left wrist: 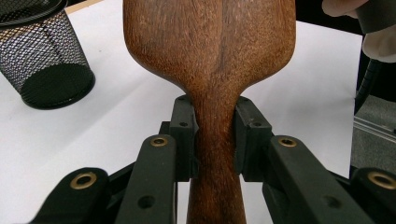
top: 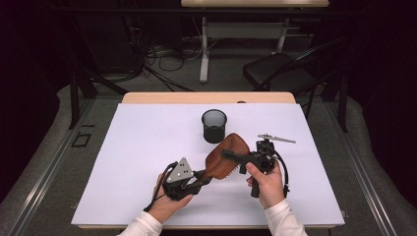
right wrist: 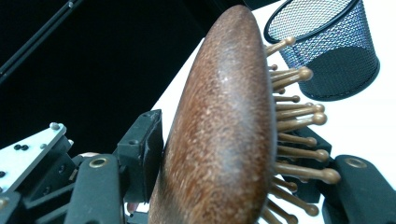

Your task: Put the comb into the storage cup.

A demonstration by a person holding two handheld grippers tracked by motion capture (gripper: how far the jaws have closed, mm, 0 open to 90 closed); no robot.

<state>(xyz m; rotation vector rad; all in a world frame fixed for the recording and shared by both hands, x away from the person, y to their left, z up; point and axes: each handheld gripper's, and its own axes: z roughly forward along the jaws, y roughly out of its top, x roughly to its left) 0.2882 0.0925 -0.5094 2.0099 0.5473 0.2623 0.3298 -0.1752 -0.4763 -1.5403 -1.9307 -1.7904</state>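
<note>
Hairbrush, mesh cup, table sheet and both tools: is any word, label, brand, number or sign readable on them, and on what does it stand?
None: no readable text in any view.
Wooden hairbrush: bare wood grain, no brand mark seen.
Black mesh cup: no label.
White table sheet: blank.
Left tool and right tool: screws and holes, no lettering.

Wooden hairbrush held above the white surface

The dark-brown wooden hairbrush [top: 227, 156] has a smooth oval back and ball-tipped wooden pins [right wrist: 299, 116]; it is lifted off the surface [top: 137, 147], tilted on edge, handle toward the person, near the mesh cup [top: 214, 126].
</note>
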